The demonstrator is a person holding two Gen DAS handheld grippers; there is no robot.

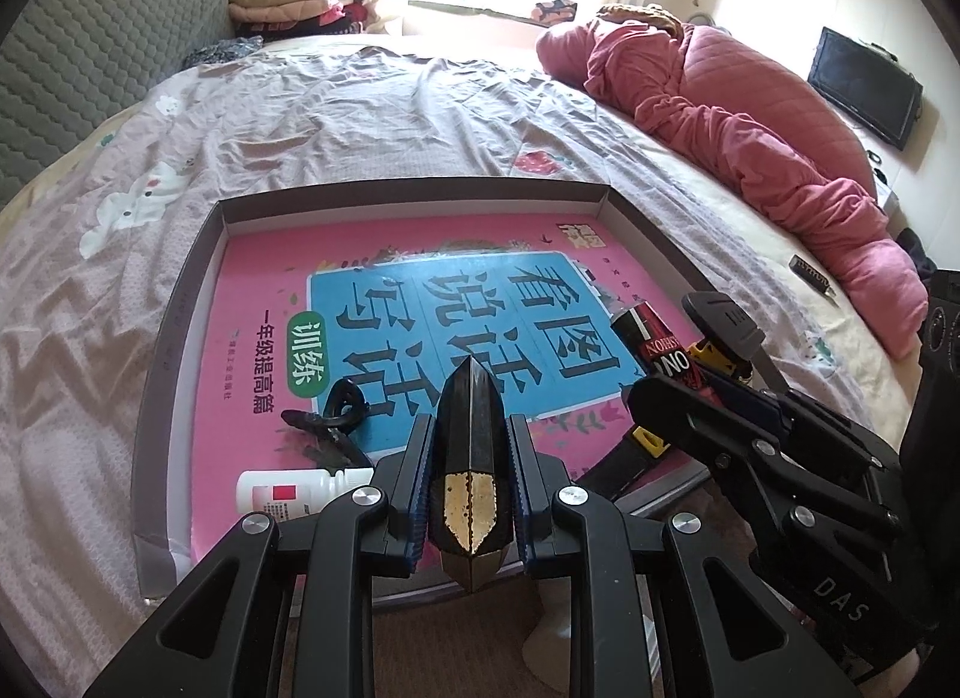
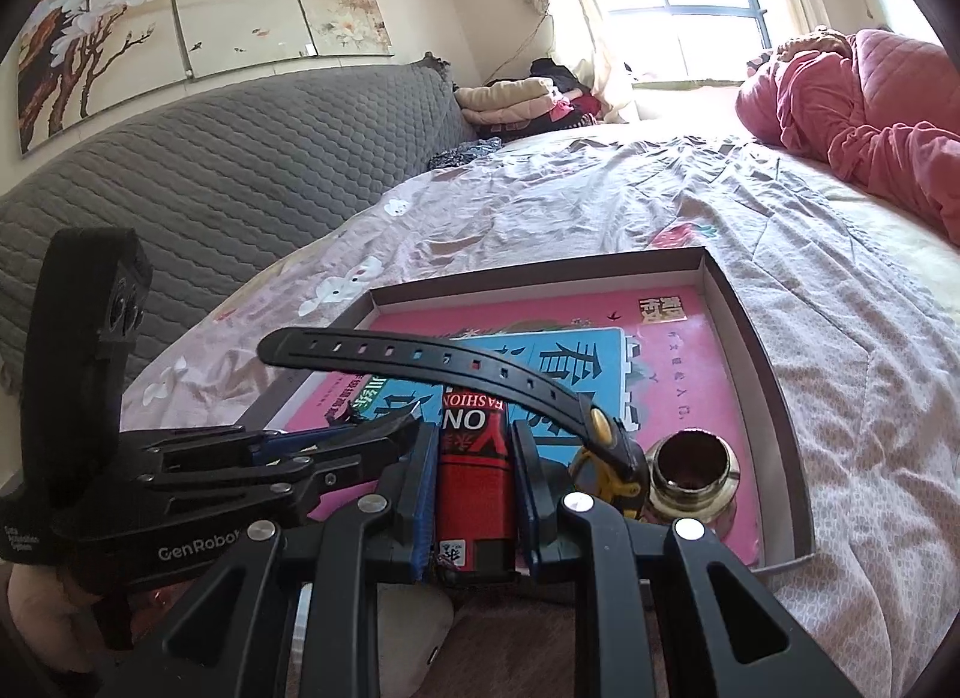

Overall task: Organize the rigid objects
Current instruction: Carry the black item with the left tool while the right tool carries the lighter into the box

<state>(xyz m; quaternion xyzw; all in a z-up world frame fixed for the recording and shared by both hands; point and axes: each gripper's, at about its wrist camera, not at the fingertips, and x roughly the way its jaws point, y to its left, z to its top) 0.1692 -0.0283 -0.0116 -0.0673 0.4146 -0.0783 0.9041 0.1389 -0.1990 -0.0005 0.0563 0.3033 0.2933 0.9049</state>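
A shallow grey cardboard tray (image 1: 174, 338) (image 2: 774, 374) lies on the bed with a pink and blue book (image 1: 270, 290) (image 2: 708, 398) flat inside it. My left gripper (image 1: 471, 440) (image 2: 360, 440) is shut on a black faceted pointed bottle (image 1: 471, 398) with a gold label, held over the tray's near edge. My right gripper (image 2: 474, 434) (image 1: 666, 386) is shut on a red and black can (image 2: 474, 470) (image 1: 651, 338). A black-strapped yellow watch (image 2: 606, 452) (image 1: 720, 332) sits beside the can, its strap arching over it. A brass cup (image 2: 690, 476) stands in the tray's right corner.
A white bottle with a red label (image 1: 282, 494) and a black hair clip (image 1: 327, 422) lie in the tray's near left part. A pink quilt (image 1: 750, 116) is bunched along the bed's right side. A small dark item (image 1: 810, 275) lies near that edge. A grey headboard (image 2: 210, 176) stands at the left.
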